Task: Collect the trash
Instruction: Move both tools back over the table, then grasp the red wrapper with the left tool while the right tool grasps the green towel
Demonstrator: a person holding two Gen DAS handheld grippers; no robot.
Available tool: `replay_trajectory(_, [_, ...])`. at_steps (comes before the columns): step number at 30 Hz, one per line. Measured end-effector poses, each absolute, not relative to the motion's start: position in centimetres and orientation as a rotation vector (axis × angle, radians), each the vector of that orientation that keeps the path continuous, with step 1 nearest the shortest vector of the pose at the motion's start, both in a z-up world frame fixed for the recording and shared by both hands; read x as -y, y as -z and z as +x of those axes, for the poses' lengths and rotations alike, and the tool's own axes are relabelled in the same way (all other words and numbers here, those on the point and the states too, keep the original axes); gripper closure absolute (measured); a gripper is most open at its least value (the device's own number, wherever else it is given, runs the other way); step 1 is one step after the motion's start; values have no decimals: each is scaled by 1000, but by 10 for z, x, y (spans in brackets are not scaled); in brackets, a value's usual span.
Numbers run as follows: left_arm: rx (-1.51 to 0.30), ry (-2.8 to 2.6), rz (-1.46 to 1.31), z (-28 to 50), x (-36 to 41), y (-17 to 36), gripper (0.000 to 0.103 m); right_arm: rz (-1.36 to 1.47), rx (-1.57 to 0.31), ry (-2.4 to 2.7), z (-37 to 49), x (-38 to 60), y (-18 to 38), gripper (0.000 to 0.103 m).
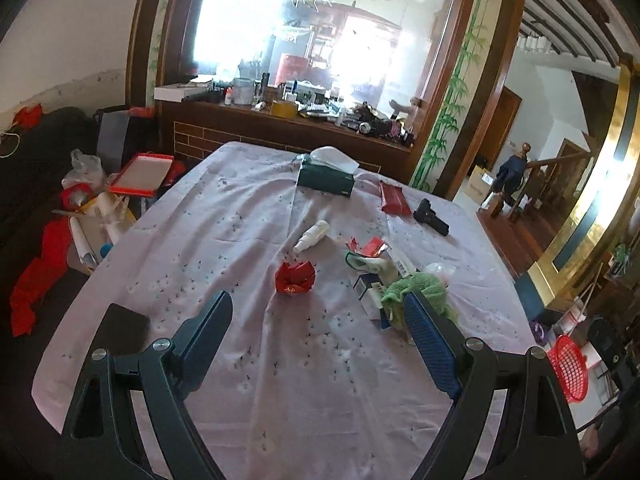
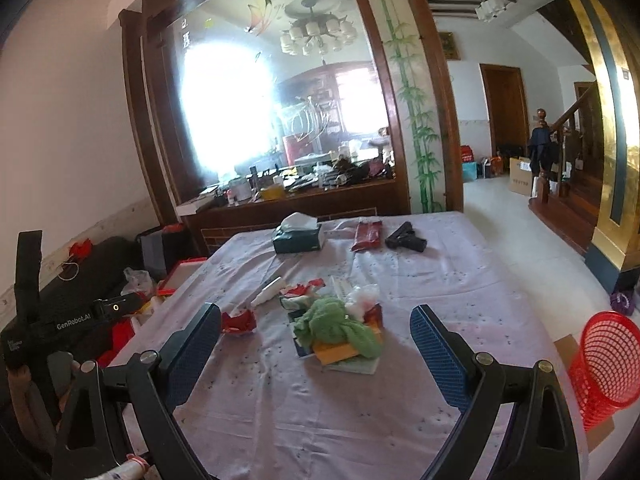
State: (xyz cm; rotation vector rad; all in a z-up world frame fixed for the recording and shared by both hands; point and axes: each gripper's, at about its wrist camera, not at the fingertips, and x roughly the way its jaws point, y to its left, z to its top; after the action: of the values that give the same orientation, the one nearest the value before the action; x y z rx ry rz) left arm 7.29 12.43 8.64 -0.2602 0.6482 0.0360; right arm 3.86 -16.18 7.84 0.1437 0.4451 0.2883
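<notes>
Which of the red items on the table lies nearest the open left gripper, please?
The crumpled red wrapper, lying alone just ahead of the left gripper. The flat red packet lies far back beside the tissue box, and the red scraps sit farther right.

Both tongs (image 1: 316,316) (image 2: 316,328) wide, empty

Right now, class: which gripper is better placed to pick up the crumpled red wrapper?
Probably left. The red wrapper lies between the open left gripper jaws' line; in the right view it sits off beside the left jaw.
</notes>
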Motion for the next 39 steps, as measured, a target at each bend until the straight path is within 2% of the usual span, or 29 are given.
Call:
replay_trajectory(8, [-698,-24,-238,112,-127,-64,17,153,-490,-314,83,146,-59,6])
replay_trajectory(19, [-759,-51,-207,163,-139,-25,17,144,-558,-334,140,123,-27,12])
replay_trajectory(24, [-798,-52,-170,192,-143,-2,17,154,-616,-335,167,119,-4,19])
replay_trajectory(26, [-808,-37,-163,205,-143,8,17,171,-648,-338,180,119,7,27])
replay_trajectory(29, [-846,-5,-151,225,-141,24,26,199,-705,-326,201,120,27,35])
replay_trajectory(31, [-868,12,-133,238,-138,38,26,208,-732,-314,213,118,38,36])
replay_trajectory(32, [-894,2,-128,246,-138,46,30,214,-738,-305,218,118,42,36])
replay_trajectory(34, [-950,3,-143,257,-141,60,47,229,-745,-296,225,118,49,36])
replay_trajectory(35, [-971,-2,-149,259,-142,65,59,231,-748,-292,228,117,52,36])
replay_trajectory(38, [-994,-12,-163,262,-144,72,68,223,-760,-273,236,114,62,37])
replay_trajectory(39, [-987,-11,-156,260,-143,70,76,225,-769,-271,239,113,67,37])
